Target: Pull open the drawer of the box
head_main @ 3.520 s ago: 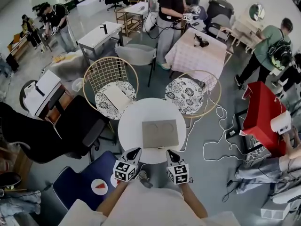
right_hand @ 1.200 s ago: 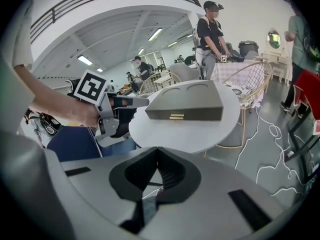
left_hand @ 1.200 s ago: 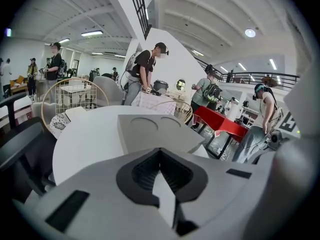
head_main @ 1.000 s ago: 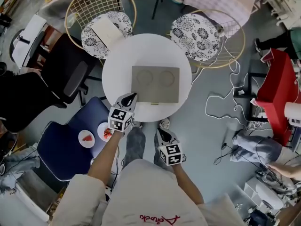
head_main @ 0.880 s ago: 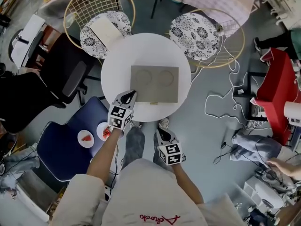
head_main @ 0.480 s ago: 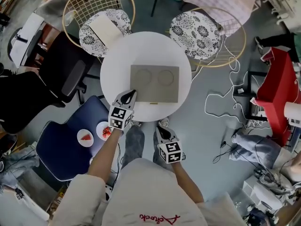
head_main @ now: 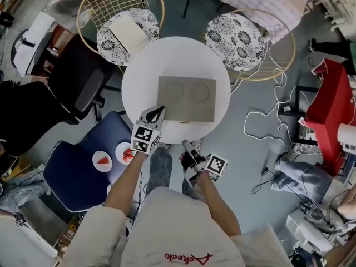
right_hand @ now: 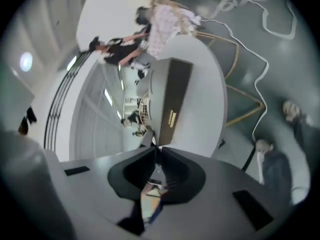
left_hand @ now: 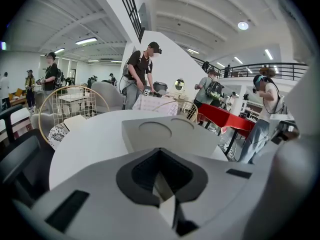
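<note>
A round white tabletop (head_main: pixel 139 88) stands in a busy open hall, with the task's grey box (head_main: pixel 186 99) at its middle, the person's side of it facing the camera wearer.

Nearest the wearer, the right tongs (head_main: pixel 186 147) hang off the tabletop's near edge, over the floor, rolled onto their side. Their jaws are together with nothing between them. The right gripper view looks along them at the box's dark front, where a small brass handle (right_hand: pixel 171 119) sits at the middle of the drawer (right_hand: pixel 179 91), which appears shut.

A little farther in, the left tongs (head_main: pixel 158 112) lie over the tabletop just beside the box's near left corner, jaws likewise pressed together and empty. Whether they touch the box cannot be told.

The box, with two shallow round recesses in its lid, looks stiff and fairly light. It would likely skid on the smooth tabletop under a pull, so a steadying press on the corner or lid seems wise. The handle is the only place to take hold. It looks narrow and polished, so it calls for a firm, square pinch and a straight draw toward the wearer.

Beyond the tabletop stand two wire chairs (head_main: pixel 125 15) with patterned cushions.
</note>
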Demonstrator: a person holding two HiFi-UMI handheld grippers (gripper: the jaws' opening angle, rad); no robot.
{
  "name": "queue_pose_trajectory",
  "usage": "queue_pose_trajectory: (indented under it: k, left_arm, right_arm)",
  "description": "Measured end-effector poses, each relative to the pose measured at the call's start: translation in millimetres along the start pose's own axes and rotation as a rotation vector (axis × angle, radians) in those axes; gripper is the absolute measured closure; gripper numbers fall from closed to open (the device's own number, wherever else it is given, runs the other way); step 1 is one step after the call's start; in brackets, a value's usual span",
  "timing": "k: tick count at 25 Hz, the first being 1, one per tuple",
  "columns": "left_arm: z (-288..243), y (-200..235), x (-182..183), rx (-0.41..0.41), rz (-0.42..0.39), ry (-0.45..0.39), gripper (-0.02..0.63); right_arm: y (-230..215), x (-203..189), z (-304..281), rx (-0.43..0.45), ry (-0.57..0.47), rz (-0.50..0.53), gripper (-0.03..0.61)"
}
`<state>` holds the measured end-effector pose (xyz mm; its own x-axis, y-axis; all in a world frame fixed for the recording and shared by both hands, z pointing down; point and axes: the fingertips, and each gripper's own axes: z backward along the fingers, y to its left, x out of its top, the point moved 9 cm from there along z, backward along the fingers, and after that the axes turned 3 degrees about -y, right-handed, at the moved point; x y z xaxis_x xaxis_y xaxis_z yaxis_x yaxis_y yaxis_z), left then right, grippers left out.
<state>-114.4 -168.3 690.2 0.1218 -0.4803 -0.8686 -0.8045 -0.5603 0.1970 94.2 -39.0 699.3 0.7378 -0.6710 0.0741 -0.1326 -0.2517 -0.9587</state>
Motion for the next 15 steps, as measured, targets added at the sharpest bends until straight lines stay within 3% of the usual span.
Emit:
queue_pose_trajectory:
  k: [2, 4, 15]
  left_arm:
    - [0, 0, 0, -0.002, -0.001, -0.001, 0.603]
    - [0, 1, -1, -0.005, -0.002, 0.001, 0.602]
    - [-1, 0, -1, -0.011, -0.006, 0.006, 0.603]
  right_arm:
    - [-8, 3, -5, 0.064, -0.091, -0.183, 0.495]
    - [-14, 7, -10, 0.066, -0.136, -0.240, 0.452]
    - [-19, 23, -44, -0.023, -0.116, -0.129, 0.449]
